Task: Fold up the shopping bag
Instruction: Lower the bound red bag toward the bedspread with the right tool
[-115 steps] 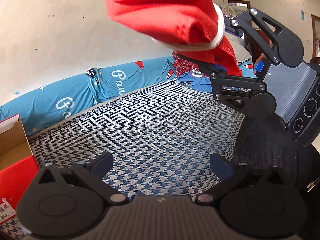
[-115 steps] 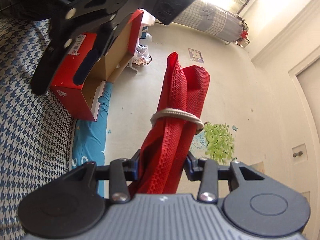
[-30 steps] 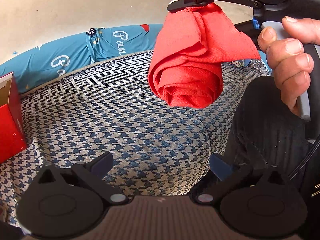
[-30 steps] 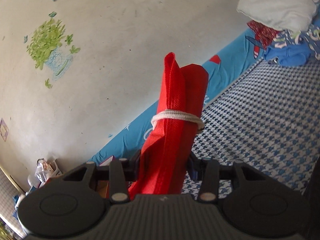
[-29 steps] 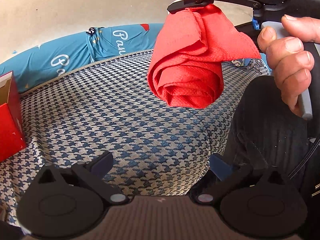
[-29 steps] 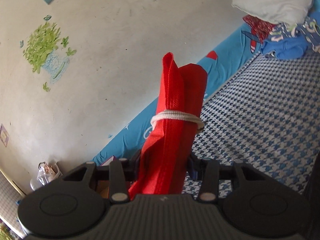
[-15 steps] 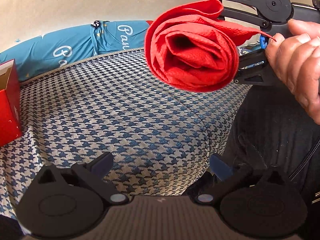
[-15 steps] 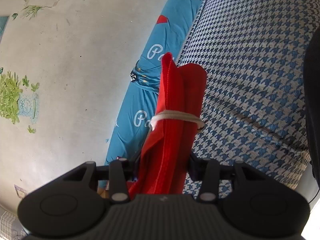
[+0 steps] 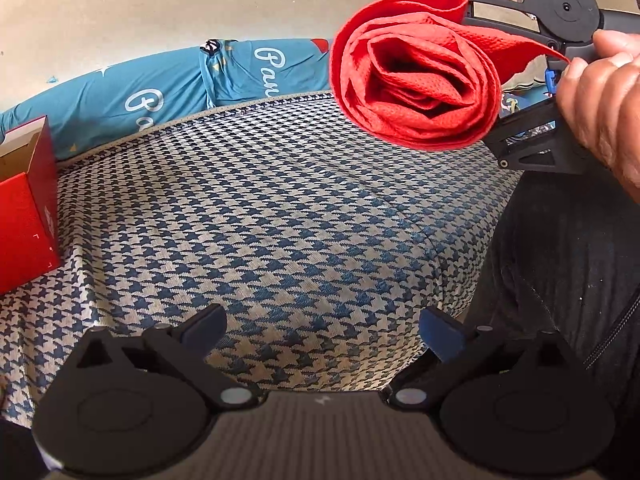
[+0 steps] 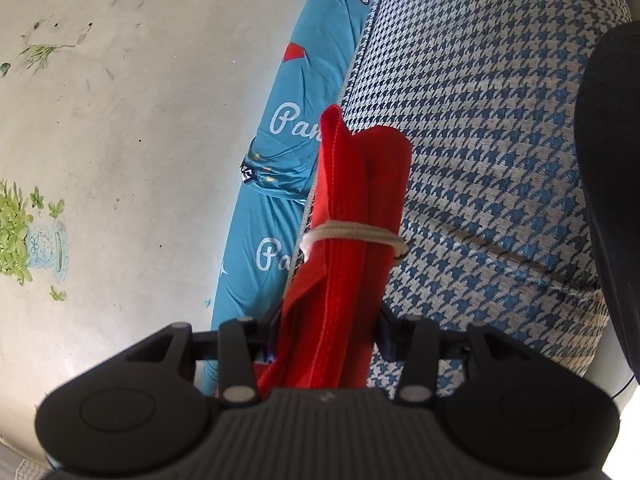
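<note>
Taking the houndstooth-covered bed as the marker, a red cardboard box stands at its far left edge, its top flap open. Behind the bed, along the pale wall, a blue sheet with white script lettering runs the length of the mattress.

Over the near edge of the bed hovers the left gripper, its two fingers spread wide with nothing between them, only the checked cover showing in the gap.

Further right, above the right-hand part of the bed and clear of its surface, is the red shopping bag. It is rolled into a tight bundle, and from the left camera its end faces the viewer so the coiled layers of mesh cloth show like a spiral. The right gripper holds it: in the right wrist view the pads press on the roll from both sides near its lower end, and the roll sticks out forward along the fingers. A whitish cord is looped around the middle of the roll, keeping it together.

At the far right, a hand grasps the handle of that right gripper, and below it, past the bed's right corner, dark clothing of the person fills the view.
</note>
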